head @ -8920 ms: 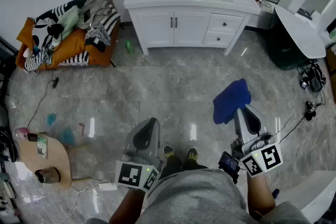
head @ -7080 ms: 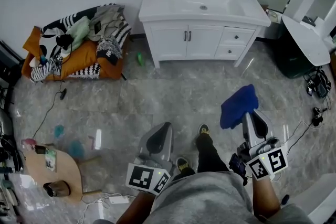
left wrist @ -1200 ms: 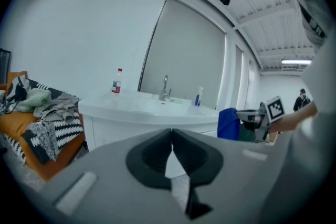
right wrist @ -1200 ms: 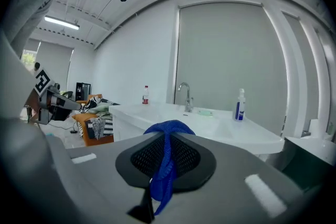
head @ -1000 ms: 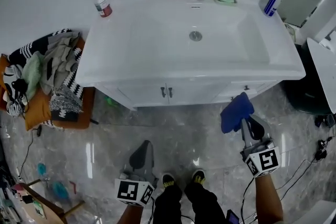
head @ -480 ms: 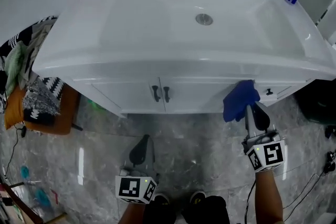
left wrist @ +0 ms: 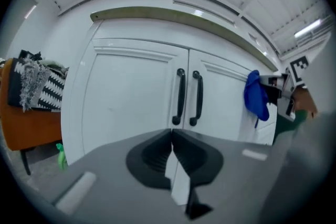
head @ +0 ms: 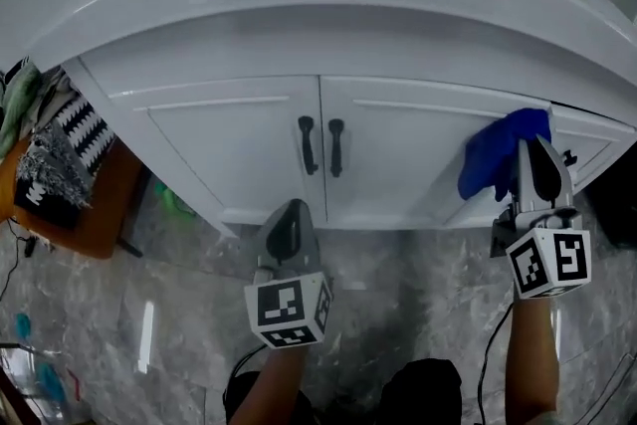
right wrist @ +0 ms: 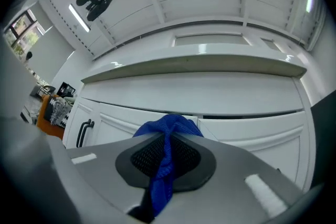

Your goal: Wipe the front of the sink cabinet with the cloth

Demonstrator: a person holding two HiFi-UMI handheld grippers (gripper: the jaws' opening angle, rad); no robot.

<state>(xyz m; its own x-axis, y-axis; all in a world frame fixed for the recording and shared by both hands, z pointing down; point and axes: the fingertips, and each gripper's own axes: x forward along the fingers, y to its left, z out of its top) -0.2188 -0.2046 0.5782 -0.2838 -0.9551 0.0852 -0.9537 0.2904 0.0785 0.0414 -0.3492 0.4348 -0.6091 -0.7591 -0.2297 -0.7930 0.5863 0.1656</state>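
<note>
Right gripper [head: 529, 150] fingers clenched on blue cloth [head: 496, 154], held against sink cabinet [head: 229, 149] front, right of 2 handles [head: 308, 144]. Left gripper [head: 289, 216] fingers closed, empty.

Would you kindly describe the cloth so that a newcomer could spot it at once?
Start at the white sink cabinet with two black door handles. Right of them, the right tongs pinch a crumpled blue cloth, the only blue thing at that white front.
</note>
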